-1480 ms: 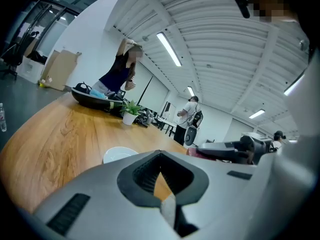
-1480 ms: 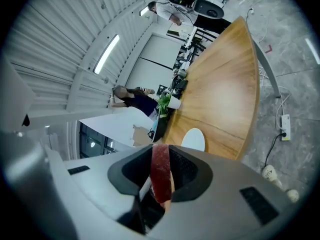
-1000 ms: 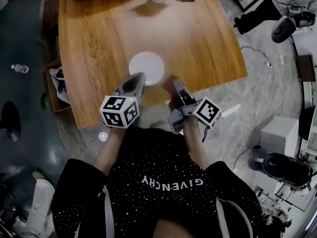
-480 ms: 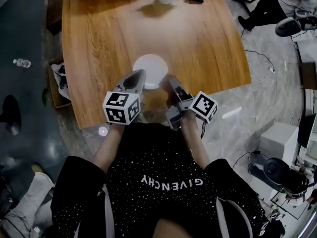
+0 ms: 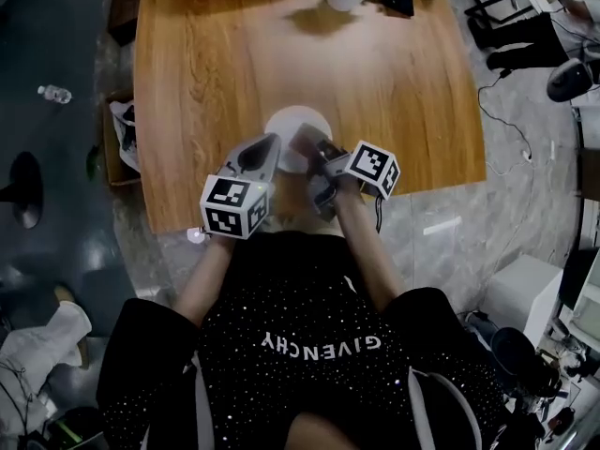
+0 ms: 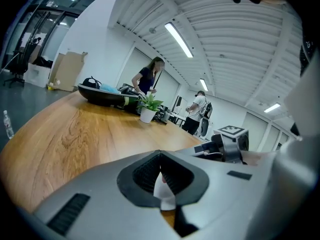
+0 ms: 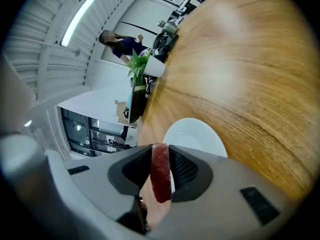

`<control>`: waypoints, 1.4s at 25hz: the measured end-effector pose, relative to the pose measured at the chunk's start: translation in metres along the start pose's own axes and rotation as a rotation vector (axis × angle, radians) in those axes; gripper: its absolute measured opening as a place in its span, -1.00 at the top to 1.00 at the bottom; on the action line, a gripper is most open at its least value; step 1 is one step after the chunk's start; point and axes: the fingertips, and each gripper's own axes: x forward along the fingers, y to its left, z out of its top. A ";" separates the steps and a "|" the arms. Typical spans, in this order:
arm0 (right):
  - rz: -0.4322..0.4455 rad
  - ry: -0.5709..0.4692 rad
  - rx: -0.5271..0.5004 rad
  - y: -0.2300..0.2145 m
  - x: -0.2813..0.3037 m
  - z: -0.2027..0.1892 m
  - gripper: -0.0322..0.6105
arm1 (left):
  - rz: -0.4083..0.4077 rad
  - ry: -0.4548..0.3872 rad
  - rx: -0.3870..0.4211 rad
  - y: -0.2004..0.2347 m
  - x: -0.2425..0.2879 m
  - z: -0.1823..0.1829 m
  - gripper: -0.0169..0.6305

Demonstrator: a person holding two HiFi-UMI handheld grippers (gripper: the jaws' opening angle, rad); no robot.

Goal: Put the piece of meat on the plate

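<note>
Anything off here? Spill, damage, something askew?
Nothing stands out. The white plate sits flat and bare on the wooden table, no spill around it. The piece of meat is clamped edge-on in the right tongs by the plate's near rim.

I have brought the right gripper [image 5: 306, 144] forward and down. A second ago its tip hung just beside the plate [image 5: 292, 118]; now it is over the plate's near rim, together with the piece of meat [image 7: 160, 176] it carries.
</note>
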 end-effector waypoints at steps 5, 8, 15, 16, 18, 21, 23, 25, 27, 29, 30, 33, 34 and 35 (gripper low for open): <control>-0.030 0.062 0.038 -0.002 0.018 -0.007 0.59 | 0.024 -0.010 -0.020 0.004 0.000 0.001 0.92; -0.063 0.066 0.065 -0.005 0.028 -0.007 0.59 | 0.024 -0.013 -0.027 0.004 -0.001 0.003 0.92; -0.128 0.073 0.095 -0.016 0.036 -0.010 0.59 | 0.020 -0.012 -0.033 0.008 -0.005 0.001 0.92; -0.132 0.071 0.102 -0.016 0.036 -0.011 0.59 | 0.019 -0.010 -0.031 0.008 -0.005 0.002 0.92; -0.143 0.069 0.111 -0.017 0.036 -0.011 0.59 | 0.016 -0.009 -0.031 0.010 -0.005 0.002 0.92; -0.176 0.080 0.135 -0.018 0.037 -0.013 0.59 | 0.000 -0.006 -0.044 0.011 -0.005 0.001 0.92; -0.198 0.092 0.138 -0.018 0.037 -0.014 0.55 | -0.014 -0.002 -0.055 0.009 -0.004 0.001 0.92; -0.216 0.097 0.120 -0.014 0.036 -0.014 0.38 | -0.021 0.000 -0.055 0.009 -0.004 0.000 0.92; -0.248 0.095 0.111 -0.011 0.035 -0.013 0.23 | -0.022 -0.001 -0.053 0.008 -0.005 0.001 0.92; -0.291 0.091 0.122 -0.012 0.032 -0.012 0.17 | -0.023 -0.003 -0.057 0.009 -0.006 0.001 0.92; -0.310 0.089 0.134 -0.013 0.030 -0.012 0.16 | -0.023 -0.004 -0.060 0.009 -0.006 0.001 0.92; -0.356 0.090 0.157 -0.017 0.027 -0.012 0.13 | -0.023 -0.008 -0.063 0.010 -0.007 0.001 0.92; -0.371 0.090 0.158 -0.018 0.025 -0.012 0.13 | -0.023 -0.010 -0.064 0.011 -0.008 0.002 0.92; -0.387 0.090 0.159 -0.020 0.023 -0.012 0.13 | -0.023 -0.014 -0.065 0.011 -0.008 0.002 0.92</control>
